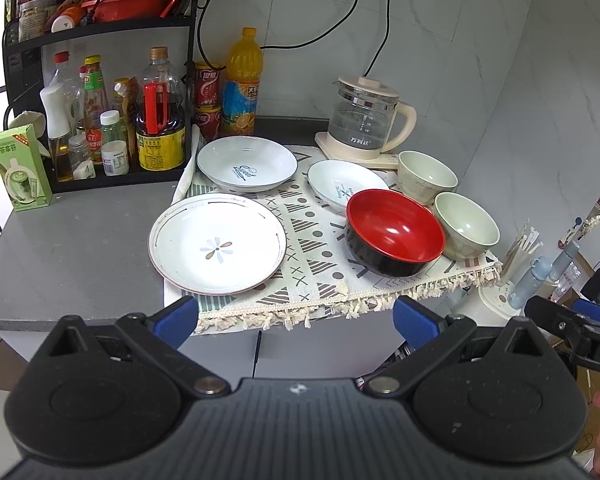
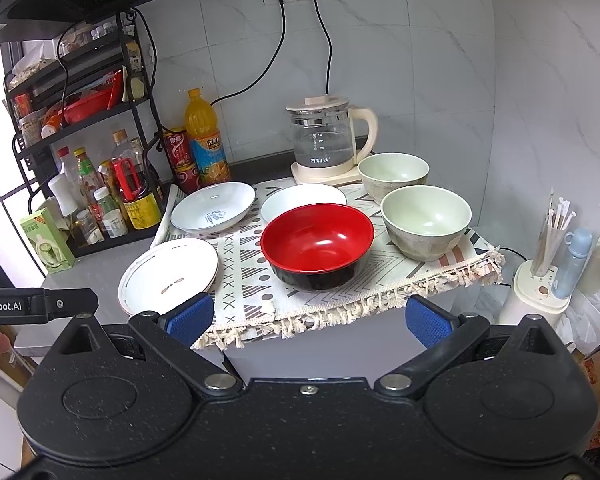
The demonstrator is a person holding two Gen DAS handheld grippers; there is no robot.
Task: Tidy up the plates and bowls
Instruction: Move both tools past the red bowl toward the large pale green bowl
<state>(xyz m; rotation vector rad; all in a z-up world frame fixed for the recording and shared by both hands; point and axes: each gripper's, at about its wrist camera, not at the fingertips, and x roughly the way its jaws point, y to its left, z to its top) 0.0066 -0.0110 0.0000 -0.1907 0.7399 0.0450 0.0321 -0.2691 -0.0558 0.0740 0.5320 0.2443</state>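
Note:
On a patterned cloth (image 1: 312, 256) (image 2: 252, 276) lie a flower plate (image 1: 218, 243) (image 2: 168, 274), a deep white plate with blue print (image 1: 246, 163) (image 2: 213, 207), a smaller white dish (image 1: 340, 184) (image 2: 300, 200), a red-and-black bowl (image 1: 394, 230) (image 2: 317, 246) and two pale green bowls (image 1: 466, 224) (image 1: 426, 175) (image 2: 426, 220) (image 2: 393, 174). My left gripper (image 1: 296, 318) is open and empty, in front of the counter edge. My right gripper (image 2: 309, 318) is open and empty, also short of the cloth's fringe.
A glass kettle (image 1: 366, 120) (image 2: 324, 140) stands behind the bowls. A black rack with bottles (image 1: 100, 112) (image 2: 100, 184) fills the left. An orange juice bottle (image 1: 242, 84) (image 2: 204, 136) and a green box (image 1: 20, 168) stand near it. Chopsticks holder (image 2: 552, 236) is right.

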